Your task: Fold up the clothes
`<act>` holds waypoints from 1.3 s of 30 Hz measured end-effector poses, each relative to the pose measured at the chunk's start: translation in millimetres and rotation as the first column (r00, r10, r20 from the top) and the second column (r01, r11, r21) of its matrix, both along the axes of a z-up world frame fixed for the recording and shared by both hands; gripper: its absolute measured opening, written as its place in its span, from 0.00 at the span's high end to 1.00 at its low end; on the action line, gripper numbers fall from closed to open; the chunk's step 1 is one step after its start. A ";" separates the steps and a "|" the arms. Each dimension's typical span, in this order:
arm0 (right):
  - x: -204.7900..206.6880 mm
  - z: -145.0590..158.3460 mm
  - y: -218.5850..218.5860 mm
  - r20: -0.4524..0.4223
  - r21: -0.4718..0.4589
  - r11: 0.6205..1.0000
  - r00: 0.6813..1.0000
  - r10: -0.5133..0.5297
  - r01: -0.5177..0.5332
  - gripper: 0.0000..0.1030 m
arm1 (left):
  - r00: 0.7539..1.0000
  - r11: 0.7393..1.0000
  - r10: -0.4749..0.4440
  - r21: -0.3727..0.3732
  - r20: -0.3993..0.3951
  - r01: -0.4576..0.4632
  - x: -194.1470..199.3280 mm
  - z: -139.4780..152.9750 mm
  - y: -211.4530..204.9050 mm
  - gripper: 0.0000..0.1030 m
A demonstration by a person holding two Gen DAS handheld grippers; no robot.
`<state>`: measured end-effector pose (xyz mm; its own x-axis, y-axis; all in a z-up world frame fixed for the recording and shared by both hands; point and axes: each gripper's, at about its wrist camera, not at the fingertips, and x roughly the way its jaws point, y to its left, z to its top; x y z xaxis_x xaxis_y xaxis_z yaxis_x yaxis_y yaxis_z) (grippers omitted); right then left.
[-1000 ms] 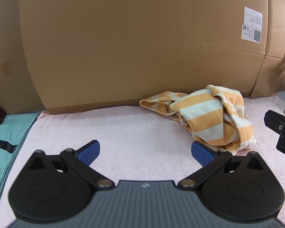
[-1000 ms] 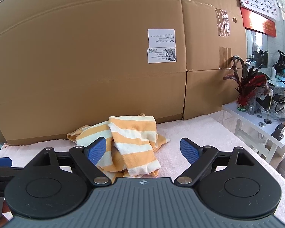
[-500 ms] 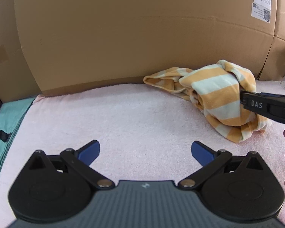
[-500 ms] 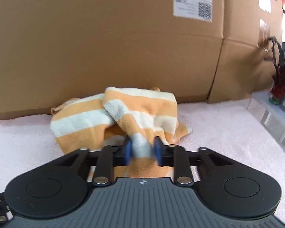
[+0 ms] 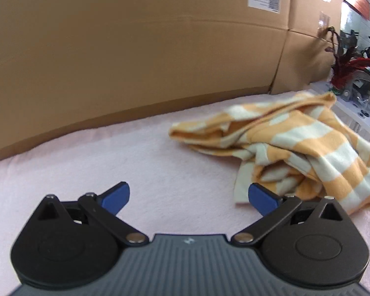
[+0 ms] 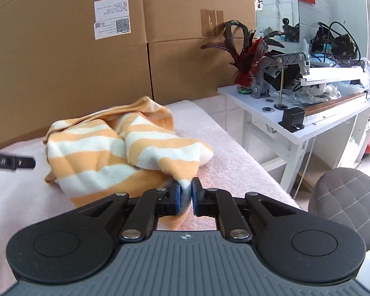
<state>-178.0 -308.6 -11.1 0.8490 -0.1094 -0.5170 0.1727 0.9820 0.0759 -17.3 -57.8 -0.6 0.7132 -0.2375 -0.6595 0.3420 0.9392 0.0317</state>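
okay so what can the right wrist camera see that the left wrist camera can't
Only the right wrist view shows the right claw shut on a corner of the striped garment, plus the white side table with a metal machine on it and a grey chair.

Only the left wrist view shows the left claw, open and empty, low over the pink cover beside the garment.

Both show the crumpled garment, the pink cover, the cardboard boxes behind and the red-leaved plant.
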 end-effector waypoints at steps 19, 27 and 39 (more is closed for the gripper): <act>-16.1 41.3 7.5 0.280 0.013 0.999 0.959 0.044 -0.050 0.47 | 0.977 0.946 -0.172 -0.255 0.126 0.199 -19.0 80.9 35.3 0.94; 45.3 60.6 44.4 0.223 -0.129 0.971 0.948 0.228 -0.203 0.40 | 0.991 0.987 0.085 -0.146 0.106 -0.069 -121.3 78.6 175.2 0.86; 132.5 17.0 151.6 -0.164 -0.368 0.649 0.734 0.659 -0.666 0.41 | 0.983 0.985 0.163 0.045 0.080 -0.167 -153.5 39.9 242.0 0.12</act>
<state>-45.5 -157.0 5.9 0.7661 0.2928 -0.5722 -0.5372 0.7804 -0.3199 -170.8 184.2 39.3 0.7883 -0.0799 -0.6100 0.1774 0.9789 0.1011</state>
